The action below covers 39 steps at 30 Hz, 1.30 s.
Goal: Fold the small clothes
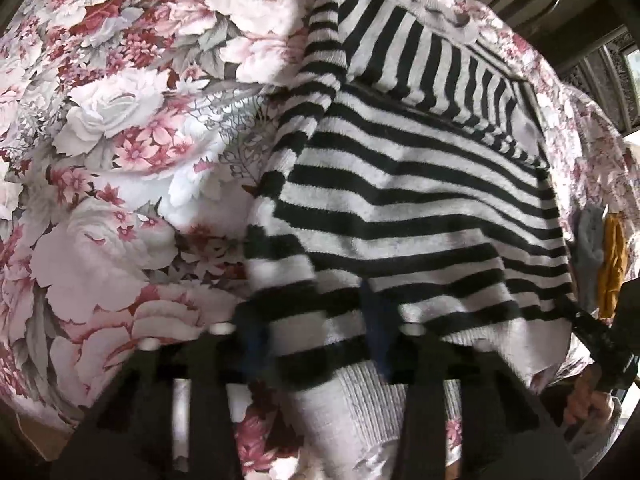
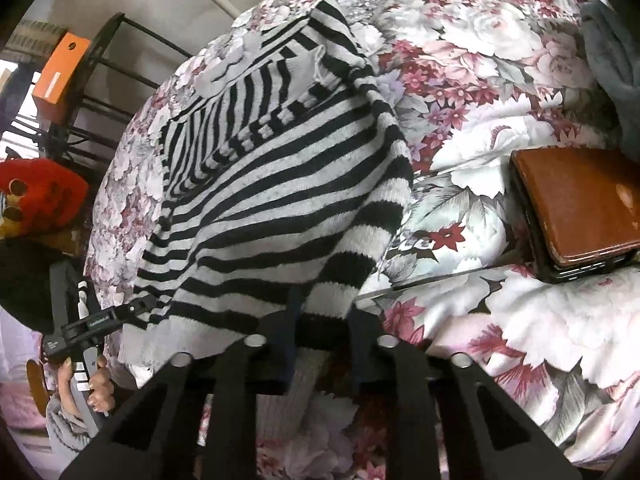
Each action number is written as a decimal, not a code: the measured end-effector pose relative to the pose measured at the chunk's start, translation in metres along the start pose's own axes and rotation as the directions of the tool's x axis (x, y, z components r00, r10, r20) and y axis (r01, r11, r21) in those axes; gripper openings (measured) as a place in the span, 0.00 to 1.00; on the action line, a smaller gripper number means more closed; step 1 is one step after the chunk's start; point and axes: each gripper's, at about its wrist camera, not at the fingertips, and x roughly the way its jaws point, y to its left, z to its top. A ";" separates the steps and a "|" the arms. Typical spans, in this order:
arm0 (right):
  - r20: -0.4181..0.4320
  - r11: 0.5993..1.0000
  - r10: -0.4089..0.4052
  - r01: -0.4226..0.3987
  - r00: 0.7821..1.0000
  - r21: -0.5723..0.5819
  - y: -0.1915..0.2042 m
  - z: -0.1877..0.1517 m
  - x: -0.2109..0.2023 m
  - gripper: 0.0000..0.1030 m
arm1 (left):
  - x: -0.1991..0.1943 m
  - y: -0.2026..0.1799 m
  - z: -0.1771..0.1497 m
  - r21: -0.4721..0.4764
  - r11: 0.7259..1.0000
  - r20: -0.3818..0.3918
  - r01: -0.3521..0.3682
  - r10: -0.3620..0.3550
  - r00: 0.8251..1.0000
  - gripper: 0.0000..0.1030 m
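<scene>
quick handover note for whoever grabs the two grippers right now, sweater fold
Left gripper: shut on the striped sweater at its near ribbed hem.
Right gripper: shut on the same sweater, on a striped edge near the ribbed hem at the other near corner.
Sweater lies on the floral bedspread, sleeves already folded in over the body.
A brown wallet sits on the bed beside it, apart from the sweater.
Left to do, likely: carry the hem up toward the collar, then flatten the fold.
</scene>
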 end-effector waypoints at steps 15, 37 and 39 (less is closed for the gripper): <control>0.125 0.971 0.194 -0.209 0.973 0.114 -0.005 0.024 -0.032 0.13 | -0.036 0.001 0.023 -0.032 0.981 0.124 0.190 -0.185 0.975 0.09; 0.175 0.962 0.203 -0.230 0.963 0.147 0.010 0.103 -0.028 0.13 | -0.059 -0.021 0.089 0.005 0.981 0.250 0.192 -0.187 0.950 0.09; 0.171 0.962 0.205 -0.230 0.964 0.147 0.012 0.112 -0.023 0.13 | -0.058 -0.021 0.096 -0.003 0.981 0.258 0.192 -0.185 0.948 0.09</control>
